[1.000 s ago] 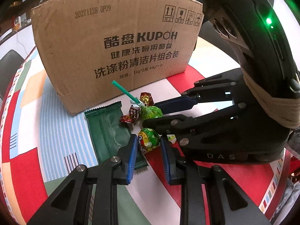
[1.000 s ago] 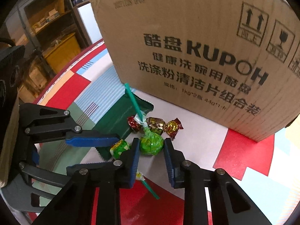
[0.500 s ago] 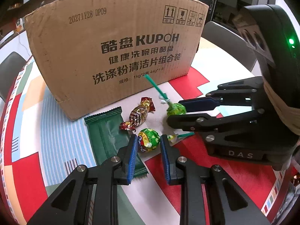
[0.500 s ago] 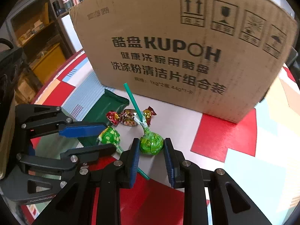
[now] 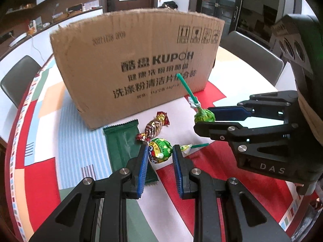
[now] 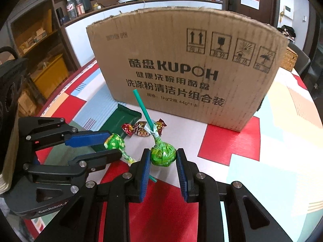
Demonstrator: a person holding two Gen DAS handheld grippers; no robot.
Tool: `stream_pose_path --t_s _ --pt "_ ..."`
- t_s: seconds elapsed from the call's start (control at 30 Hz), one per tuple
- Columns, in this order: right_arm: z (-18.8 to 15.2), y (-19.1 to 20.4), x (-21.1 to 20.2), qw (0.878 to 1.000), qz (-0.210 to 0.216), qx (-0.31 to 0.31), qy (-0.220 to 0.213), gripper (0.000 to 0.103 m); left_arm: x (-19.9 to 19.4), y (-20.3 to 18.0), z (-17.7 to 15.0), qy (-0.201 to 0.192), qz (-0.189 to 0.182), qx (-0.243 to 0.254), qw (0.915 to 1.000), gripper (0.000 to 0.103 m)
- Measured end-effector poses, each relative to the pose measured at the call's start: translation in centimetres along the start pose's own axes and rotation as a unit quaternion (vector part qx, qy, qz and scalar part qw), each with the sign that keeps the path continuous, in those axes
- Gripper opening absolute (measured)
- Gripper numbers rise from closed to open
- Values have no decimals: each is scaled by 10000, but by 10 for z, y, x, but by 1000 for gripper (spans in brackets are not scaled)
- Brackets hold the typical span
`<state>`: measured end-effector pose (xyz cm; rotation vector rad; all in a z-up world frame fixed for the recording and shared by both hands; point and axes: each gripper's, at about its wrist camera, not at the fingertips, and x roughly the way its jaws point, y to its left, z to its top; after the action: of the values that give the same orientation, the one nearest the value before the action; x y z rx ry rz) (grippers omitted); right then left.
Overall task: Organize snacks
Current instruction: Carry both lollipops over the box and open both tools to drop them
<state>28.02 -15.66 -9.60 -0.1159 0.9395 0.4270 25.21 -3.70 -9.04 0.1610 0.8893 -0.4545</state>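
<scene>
While both grippers are clamped, each holds its own lollipop by the wrapped head. The left gripper (image 5: pixel 159 155) has its blue pads pressed on either side of a green-and-yellow lollipop (image 5: pixel 159 150), whose green stick runs off to the right, low over the table (image 5: pixel 66 133); whether the head touches the table cannot be told. The right gripper (image 6: pixel 163 158) is closed on a plain green lollipop (image 6: pixel 162 154), stick tilted up and to the left toward the box (image 6: pixel 181 68), and in the left wrist view this sweet (image 5: pixel 204 116) hangs clear of the table, higher than the other. The two grippers sit near each other, the right one to the right of the left, both angled downward. Just beyond the left gripper lies a gold-and-red wrapped candy (image 5: pixel 154 127), flat on the white patch of the table, with a dark green flat packet (image 5: pixel 125 141) beside it on the left; packet and candy look to touch at one twisted end. Behind them stands the brown cardboard box, upright, its top edge torn and its printed face toward the cameras. The table carries a cloth of red, white, blue-striped and green blocks. Grey chair backs (image 5: pixel 252 54) stand at the far rim.
</scene>
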Motion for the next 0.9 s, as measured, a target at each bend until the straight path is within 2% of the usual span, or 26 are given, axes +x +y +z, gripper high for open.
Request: stream_pose_path --t_s 0.23,0.5,0.9 --pt "-1 -2 -27 9996 -44 126 -261 27 -27 -5 5 -331 165 -38 9993 25" --pt "7 -1 -69 9968 -182 153 -760 27 -65 -4 17 -845 329 -94 9958 25" --pt "36 -5 -110 9886 -252 304 -1451 27 -104 -4 59 -1506 603 -128 9867 25"
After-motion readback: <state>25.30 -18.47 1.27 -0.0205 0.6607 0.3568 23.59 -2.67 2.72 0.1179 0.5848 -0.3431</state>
